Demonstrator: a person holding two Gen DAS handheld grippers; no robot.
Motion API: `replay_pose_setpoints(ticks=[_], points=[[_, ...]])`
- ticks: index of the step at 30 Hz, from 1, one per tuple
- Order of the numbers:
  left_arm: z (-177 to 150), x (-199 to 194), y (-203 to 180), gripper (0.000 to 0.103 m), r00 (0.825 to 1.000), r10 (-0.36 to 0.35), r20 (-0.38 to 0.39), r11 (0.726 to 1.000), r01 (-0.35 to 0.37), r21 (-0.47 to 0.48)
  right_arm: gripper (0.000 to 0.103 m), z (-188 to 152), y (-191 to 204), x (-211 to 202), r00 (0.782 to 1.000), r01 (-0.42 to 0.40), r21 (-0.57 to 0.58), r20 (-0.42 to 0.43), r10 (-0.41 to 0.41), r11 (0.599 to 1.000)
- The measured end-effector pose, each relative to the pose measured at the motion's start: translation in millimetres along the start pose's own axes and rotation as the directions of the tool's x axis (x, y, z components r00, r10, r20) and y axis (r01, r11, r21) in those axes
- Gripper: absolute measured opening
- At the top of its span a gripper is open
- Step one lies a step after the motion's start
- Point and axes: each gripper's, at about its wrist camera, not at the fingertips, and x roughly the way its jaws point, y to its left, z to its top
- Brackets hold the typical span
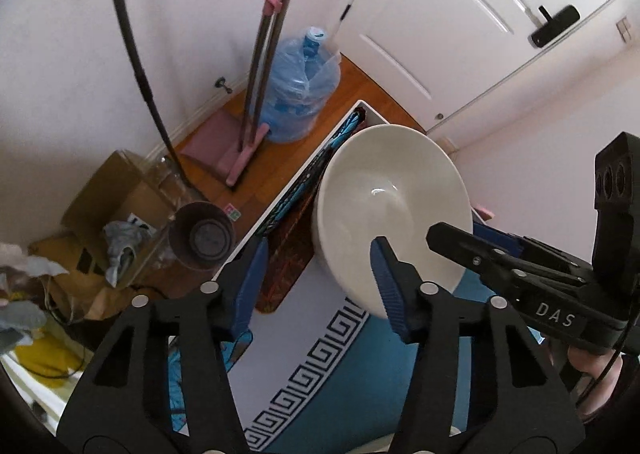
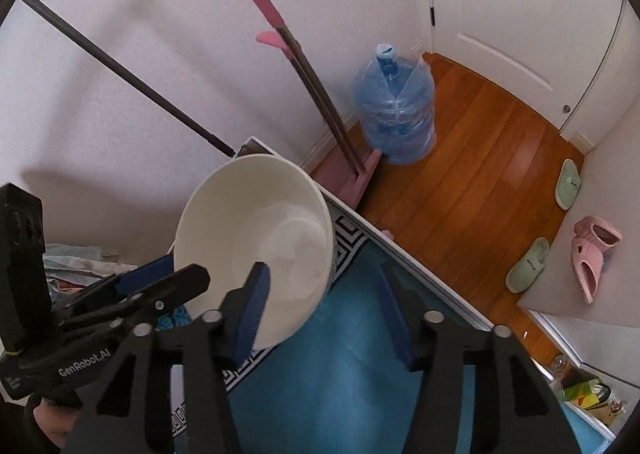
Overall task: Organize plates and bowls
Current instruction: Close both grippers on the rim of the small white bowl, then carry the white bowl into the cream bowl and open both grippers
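A deep white bowl [image 1: 400,190] [image 2: 248,222] stands on a blue mat with a white key-pattern border [image 1: 352,394] [image 2: 340,354]. My left gripper [image 1: 320,242] [image 2: 182,270] straddles the bowl's left rim. One of its fingers [image 1: 390,294] is inside the bowl and the other is outside, well off the wall. From the opposite side, my right gripper [image 2: 324,268] [image 1: 456,230] straddles the rim the same way, one finger [image 2: 252,306] inside and one outside. Both gaps are wide and no pad visibly presses on the wall.
The mat covers a white table whose edge [image 2: 400,250] runs close behind the bowl. On the wooden floor beyond are a blue water jug [image 2: 394,114], a pink-handled mop [image 2: 320,94], slippers [image 2: 568,184], a cardboard box [image 1: 116,198] and a brown pot [image 1: 202,236].
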Motion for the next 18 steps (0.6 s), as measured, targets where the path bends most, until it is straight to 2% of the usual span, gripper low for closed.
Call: replay_pose_setpoints(ticks=[2,4,8,12,18], points=[[1,2,1,0.037,1.000,0.009,-0.003,1.000,-0.009,0.004,0.042,2,0,4,1.000,0.001,-0.003,0.003,-0.001,1.000],[3,5,2,0.029,1.000,0.016,-0.005,1.000,-0.016,0.007,0.031,2,2,8,1.000,-0.003,-0.007,-0.002,0.003,1.000],[4,6,3,0.026,1.000,0.021,0.001,1.000,-0.021,0.011,0.017,5,0,11,1.000,-0.011,-0.002,-0.002,0.011,1.000],[3,2,4,0.026,1.000,0.017,0.010,1.000,-0.017,0.007,0.016,5,1,11,1.000,-0.010,-0.002,0.001,0.010,1.000],[0,-24,0,0.024,0.997,0.022,0.071,0.999,-0.024,0.027,0.016,4,-2,14,1.000,-0.028,0.001,0.013,0.028,1.000]])
